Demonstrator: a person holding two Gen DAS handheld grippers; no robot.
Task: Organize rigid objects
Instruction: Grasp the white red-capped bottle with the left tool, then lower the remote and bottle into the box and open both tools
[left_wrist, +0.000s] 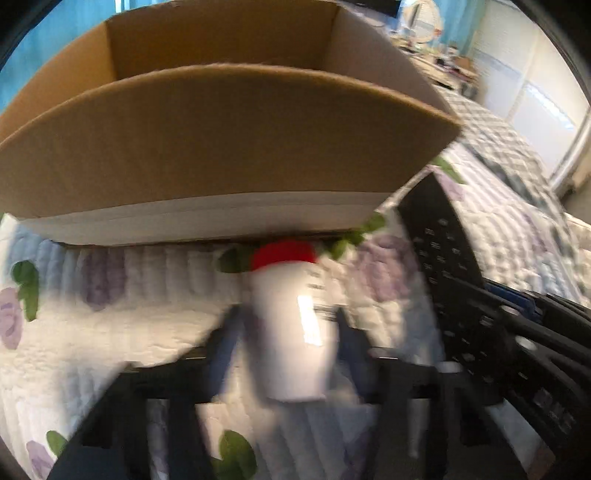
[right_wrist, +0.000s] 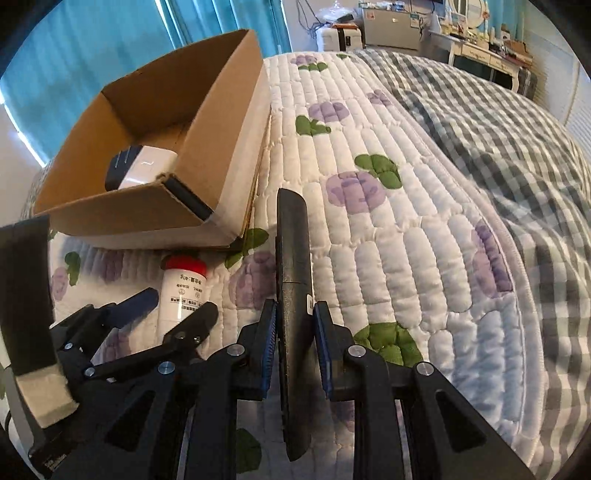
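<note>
**Bedroom sorting station: quilted bed, cardboard box, bottle, remote**

Surface: white quilted bedspread (right_wrist: 388, 236) printed with purple flowers and green leaves; grey-and-white checked blanket (right_wrist: 498, 140) bunched along its far right side. Teal curtains (right_wrist: 92, 48) behind the box. White suitcase (right_wrist: 338, 37) and cluttered white dresser (right_wrist: 476, 48) at the far end of the room.

Cardboard box (right_wrist: 207, 147): open-topped, resting on the bedspread at left, pale strip along its base. Inside, a white and dark-blue device (right_wrist: 138, 168) lying against the near wall.

Hard to make out: left wrist view smeared by motion blur; bottle label print unreadable there, remote buttons indistinct. Box interior hidden in that view by the near wall (left_wrist: 221, 140). Lower end of the remote cut off behind the right tongs. Black block with pale foam tip (right_wrist: 29, 306) at the left edge, identity unclear.

Left gripper (right_wrist: 173, 306): fingers apart, set on either side of the white bottle with red cap (right_wrist: 183, 291), which lies on the bedspread just in front of the box, cap toward the box. Contact between fingers and bottle not discernible; also seen blurred at (left_wrist: 291, 332).

Right gripper (right_wrist: 294, 350): blue-padded fingers (right_wrist: 267, 350) clamped on the black remote control (right_wrist: 291, 258), held edge-on, raised above the bedspread, just beside the bottle.
</note>
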